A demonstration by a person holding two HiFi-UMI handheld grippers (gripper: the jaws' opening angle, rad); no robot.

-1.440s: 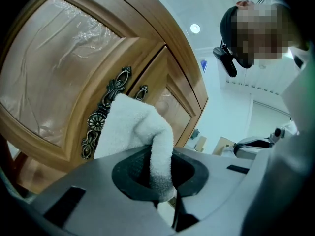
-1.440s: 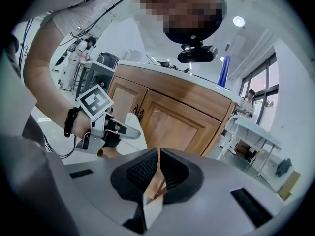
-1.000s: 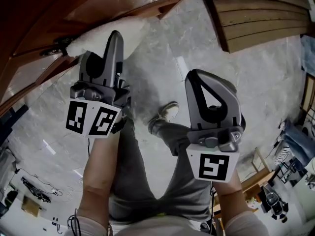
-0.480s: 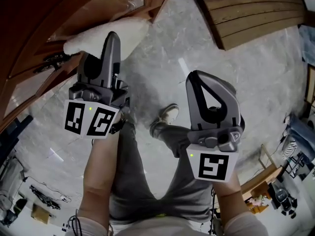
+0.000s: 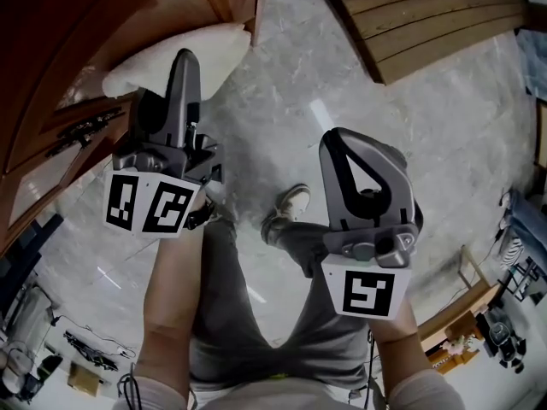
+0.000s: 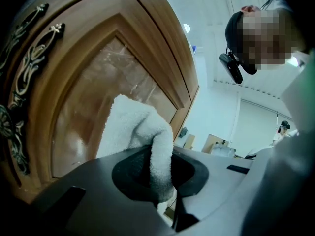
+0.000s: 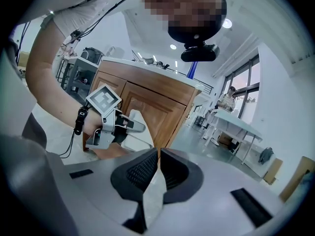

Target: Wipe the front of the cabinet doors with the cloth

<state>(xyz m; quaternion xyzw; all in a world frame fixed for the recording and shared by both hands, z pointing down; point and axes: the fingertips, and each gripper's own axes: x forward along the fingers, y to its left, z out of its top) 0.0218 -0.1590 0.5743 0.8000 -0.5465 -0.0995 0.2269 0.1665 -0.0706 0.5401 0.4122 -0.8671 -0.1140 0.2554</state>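
Left gripper (image 6: 160, 171) pinches white terry cloth (image 6: 130, 127) against brown wooden cabinet door (image 6: 88, 82) at 11 o'clock for wiping — right gripper (image 7: 158, 163) closed on nothing.

Two grippers, left gripper (image 6: 160, 166) and right gripper (image 7: 158, 168); two marker cubes, left cube (image 5: 154, 205), right cube (image 5: 369, 290); one white cloth (image 6: 133, 127); two cabinet doors, first door (image 7: 109, 80), second door (image 7: 162, 113); one shoe (image 5: 295, 199)

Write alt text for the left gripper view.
The left gripper is shut on a white terry cloth, pressing it to the glossy inset panel of a wooden cabinet door. Dark ornate metalwork runs down the door's left side.
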